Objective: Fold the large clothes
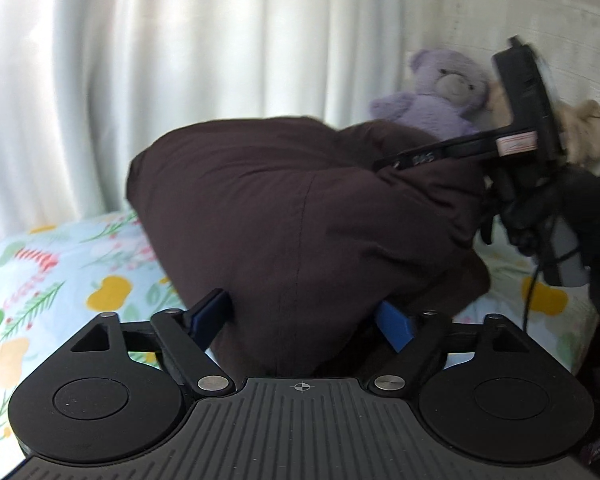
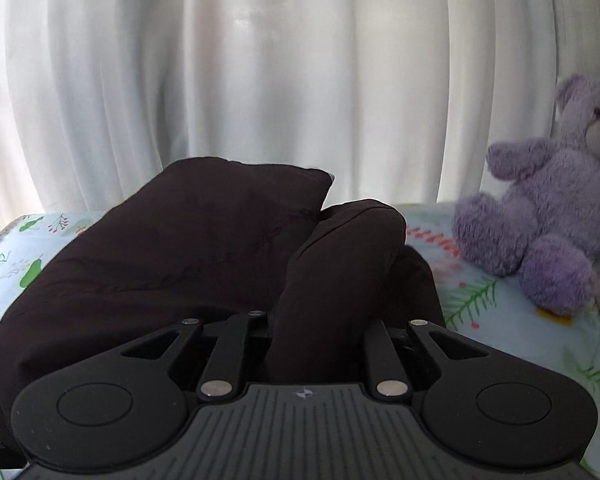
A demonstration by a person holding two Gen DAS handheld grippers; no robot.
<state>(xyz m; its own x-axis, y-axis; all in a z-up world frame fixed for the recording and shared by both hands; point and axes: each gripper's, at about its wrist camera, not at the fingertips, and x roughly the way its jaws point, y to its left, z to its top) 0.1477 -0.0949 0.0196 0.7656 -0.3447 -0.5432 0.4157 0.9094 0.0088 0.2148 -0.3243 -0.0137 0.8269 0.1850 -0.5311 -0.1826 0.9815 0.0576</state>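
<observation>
A dark brown garment (image 1: 300,208) is bunched up on the bed. In the left wrist view my left gripper (image 1: 302,320) stands open and wide. A hanging fold of the cloth lies between its blue pads (image 1: 210,312), which do not squeeze it. My right gripper (image 1: 384,164) reaches in from the right, shut on the garment's upper edge. In the right wrist view a thick fold of the garment (image 2: 340,264) rises from between the close-set jaws of the right gripper (image 2: 320,344) and hides the fingertips.
The bed sheet (image 1: 40,280) (image 2: 500,300) is pale blue with a fruit and leaf print. A purple teddy bear (image 1: 440,96) (image 2: 540,220) and a beige plush toy (image 1: 584,128) sit at the back right. White curtains (image 2: 260,80) hang behind the bed.
</observation>
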